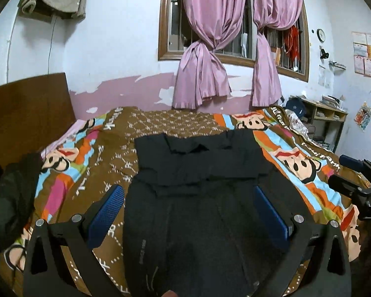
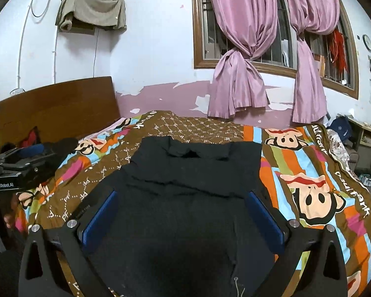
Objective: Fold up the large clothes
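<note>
A large black garment (image 1: 197, 198) lies flat on the bed, its collar end toward the window and its sleeves folded in across the chest. My left gripper (image 1: 189, 191) hovers open above the garment's lower half, blue pads wide apart, nothing between them. In the right wrist view the same garment (image 2: 193, 185) fills the middle. My right gripper (image 2: 181, 196) is open over its lower part, with cloth under both pads and none pinched. The right gripper (image 1: 358, 185) shows at the left view's right edge; the left gripper (image 2: 19, 170) shows at the right view's left edge.
The bed carries a brown bedspread (image 1: 296, 153) with cartoon monkey faces. A wooden headboard (image 2: 57, 106) stands at the left, dark clothes (image 1: 10, 190) piled beside it. Pink curtains (image 1: 210, 49) hang over the window behind. A cluttered shelf (image 1: 326, 113) stands at the right.
</note>
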The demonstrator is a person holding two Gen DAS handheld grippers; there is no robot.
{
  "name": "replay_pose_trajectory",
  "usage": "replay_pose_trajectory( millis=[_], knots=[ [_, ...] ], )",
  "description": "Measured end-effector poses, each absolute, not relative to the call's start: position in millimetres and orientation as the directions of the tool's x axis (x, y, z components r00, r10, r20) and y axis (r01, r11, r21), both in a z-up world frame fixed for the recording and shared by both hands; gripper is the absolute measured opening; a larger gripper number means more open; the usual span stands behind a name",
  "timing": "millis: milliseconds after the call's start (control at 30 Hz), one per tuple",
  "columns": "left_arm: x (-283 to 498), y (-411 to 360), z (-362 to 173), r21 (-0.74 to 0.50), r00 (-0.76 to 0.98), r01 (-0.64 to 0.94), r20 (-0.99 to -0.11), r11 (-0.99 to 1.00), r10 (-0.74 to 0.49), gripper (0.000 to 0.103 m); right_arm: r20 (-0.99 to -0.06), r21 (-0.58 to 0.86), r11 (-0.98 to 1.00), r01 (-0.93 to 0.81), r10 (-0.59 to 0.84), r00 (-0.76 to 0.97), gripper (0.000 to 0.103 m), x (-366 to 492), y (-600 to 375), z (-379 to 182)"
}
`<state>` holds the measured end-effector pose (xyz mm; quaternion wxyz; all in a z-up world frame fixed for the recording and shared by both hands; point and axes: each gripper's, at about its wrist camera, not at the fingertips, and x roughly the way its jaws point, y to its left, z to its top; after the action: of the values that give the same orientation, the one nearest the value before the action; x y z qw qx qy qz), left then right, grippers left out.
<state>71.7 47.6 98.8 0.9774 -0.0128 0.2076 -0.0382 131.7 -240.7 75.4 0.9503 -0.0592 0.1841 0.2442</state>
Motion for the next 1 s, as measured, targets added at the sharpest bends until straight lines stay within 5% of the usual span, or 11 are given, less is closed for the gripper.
replay_pose_trajectory(
  millis=[367,733,1000],
  knots=[
    [66.1,52.0,54.2,-0.038,0.870,0.079,-0.486,0.996,-0.087,0.101,-0.463,-0.040,0.860,-0.508,0.435,0.773,0.103,127.0,-240.1,34.8],
    [48.5,67.3,-16.0,-0.033,0.739,0.208,-0.650,0.978,-0.179,0.101,-0.695,-0.034,0.808,-0.588,0.403,0.595,0.103,131.2,-222.6,-25.9],
    [45.2,47.0,-68.5,0.045,0.629,0.247,-0.768,0.968,-0.125,0.101,-0.860,-0.118,0.792,-0.600,0.220,0.460,0.103,137.4,-207.0,-81.2]
  ],
)
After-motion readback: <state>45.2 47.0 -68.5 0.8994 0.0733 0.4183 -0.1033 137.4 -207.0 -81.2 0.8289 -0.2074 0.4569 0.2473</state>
